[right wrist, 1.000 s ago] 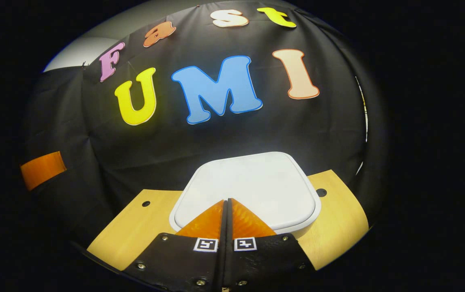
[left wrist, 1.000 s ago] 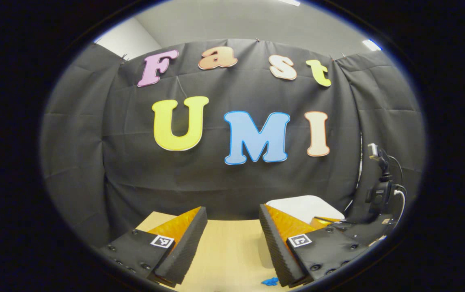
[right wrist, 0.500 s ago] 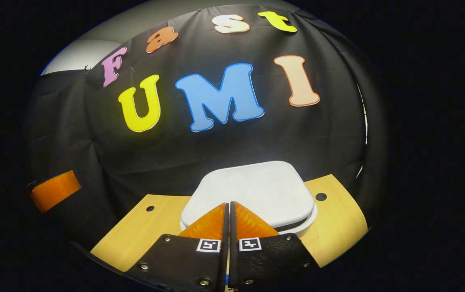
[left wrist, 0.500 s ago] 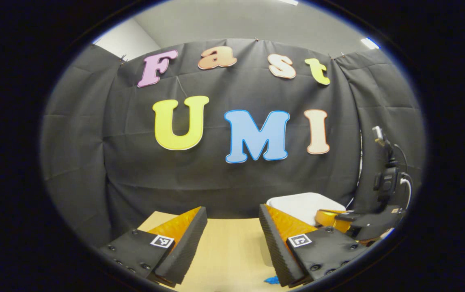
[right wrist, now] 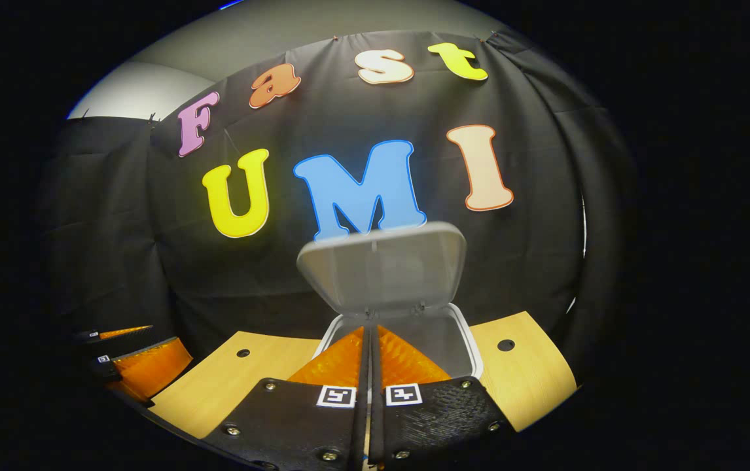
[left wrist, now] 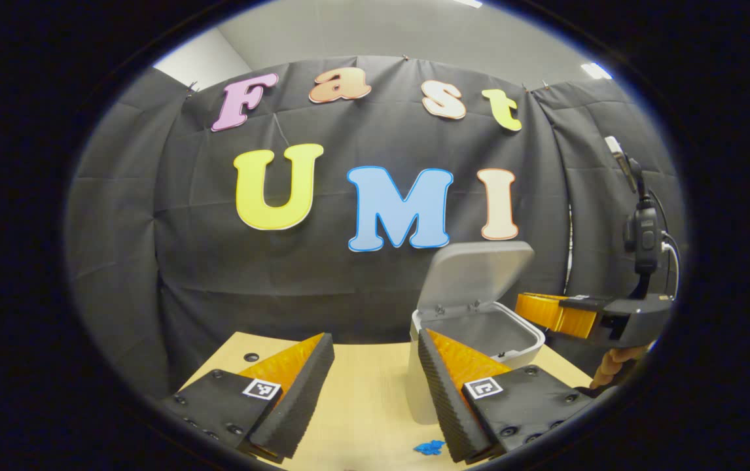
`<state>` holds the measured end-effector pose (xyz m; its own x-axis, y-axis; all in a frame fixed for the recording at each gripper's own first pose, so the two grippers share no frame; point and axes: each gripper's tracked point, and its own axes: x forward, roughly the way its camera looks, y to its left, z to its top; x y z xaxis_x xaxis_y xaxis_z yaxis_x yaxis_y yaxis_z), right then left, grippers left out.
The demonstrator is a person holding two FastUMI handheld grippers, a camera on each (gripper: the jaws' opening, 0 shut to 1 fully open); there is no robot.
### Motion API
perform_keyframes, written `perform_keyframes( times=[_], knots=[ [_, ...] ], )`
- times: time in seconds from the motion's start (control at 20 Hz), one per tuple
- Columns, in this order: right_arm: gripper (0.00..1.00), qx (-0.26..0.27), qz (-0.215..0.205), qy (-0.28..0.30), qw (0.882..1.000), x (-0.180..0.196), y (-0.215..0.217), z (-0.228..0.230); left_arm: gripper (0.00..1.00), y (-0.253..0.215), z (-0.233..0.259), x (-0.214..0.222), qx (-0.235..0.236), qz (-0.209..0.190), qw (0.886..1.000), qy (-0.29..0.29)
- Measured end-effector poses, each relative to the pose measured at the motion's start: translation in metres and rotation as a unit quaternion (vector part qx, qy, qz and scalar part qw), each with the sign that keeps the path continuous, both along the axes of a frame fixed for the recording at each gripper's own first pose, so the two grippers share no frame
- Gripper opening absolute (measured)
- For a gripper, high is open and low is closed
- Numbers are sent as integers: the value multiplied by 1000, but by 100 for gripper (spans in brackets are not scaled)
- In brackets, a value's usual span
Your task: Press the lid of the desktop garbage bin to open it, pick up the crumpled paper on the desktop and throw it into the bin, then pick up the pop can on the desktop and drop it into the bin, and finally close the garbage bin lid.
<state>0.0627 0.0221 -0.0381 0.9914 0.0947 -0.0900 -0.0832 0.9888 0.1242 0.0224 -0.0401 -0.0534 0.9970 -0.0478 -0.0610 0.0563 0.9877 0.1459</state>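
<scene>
Left gripper view looks across a pale wooden desk (left wrist: pixel 368 392) toward the black cloth wall (left wrist: pixel 205 275). On the far right part of the desk stands the small white plastic garbage bin (left wrist: pixel 424 392), its rounded square lid (left wrist: pixel 476 268) swung up and leaning back on its rear hinge, the grey inside (left wrist: pixel 486 330) of the bin showing. The left tongs (left wrist: pixel 375 363) are released, their two fingers spread well apart with bare desk between them and nothing held. A small blue scrap (left wrist: pixel 428 447) lies on the desk just beside the right-hand finger, near the foot of the bin. Farther off at the right edge, the right tongs (left wrist: pixel 532 309) hang just above and beside the bin's right rim, with a fingertip of the hand (left wrist: pixel 610 366) that holds them showing below and a small camera on a stalk (left wrist: pixel 640 229) riding on top.

Right gripper view faces the same bin (right wrist: pixel 470 340) from the front, the raised lid (right wrist: pixel 385 268) standing upright behind the opening. The right tongs (right wrist: pixel 368 340) are clenched, fingers pressed together with nothing between them, their tips over the front rim of the open bin. The desk (right wrist: pixel 519 373) spreads to both sides, with a small dark hole (right wrist: pixel 506 345) to the right of the bin. At the lower left edge the left tongs (right wrist: pixel 133 356) show, well apart from the bin.
</scene>
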Motion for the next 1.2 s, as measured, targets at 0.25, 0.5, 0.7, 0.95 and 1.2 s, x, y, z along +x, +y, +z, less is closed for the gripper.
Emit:
perform_keyframes(
  times=[0.25,0.5,0.7,0.95,1.2],
  knots=[
    [2,-2,-6,-15,1000,-16,-10,13,84,-6,-19,-3,-9,-10,1000,18],
    [2,0,-12,-33,999,-34,-20,30,84,-16,-56,3,-5,-25,998,49],
    [2,-2,-26,-43,999,-49,-35,41,87,-24,-96,8,-2,-34,996,84],
    [2,-4,-54,-52,997,-70,-58,52,84,-32,-161,11,3,-43,989,143],
    [2,-12,-83,-55,995,-92,-81,57,90,-44,-227,7,15,-63,979,195]
  ],
)
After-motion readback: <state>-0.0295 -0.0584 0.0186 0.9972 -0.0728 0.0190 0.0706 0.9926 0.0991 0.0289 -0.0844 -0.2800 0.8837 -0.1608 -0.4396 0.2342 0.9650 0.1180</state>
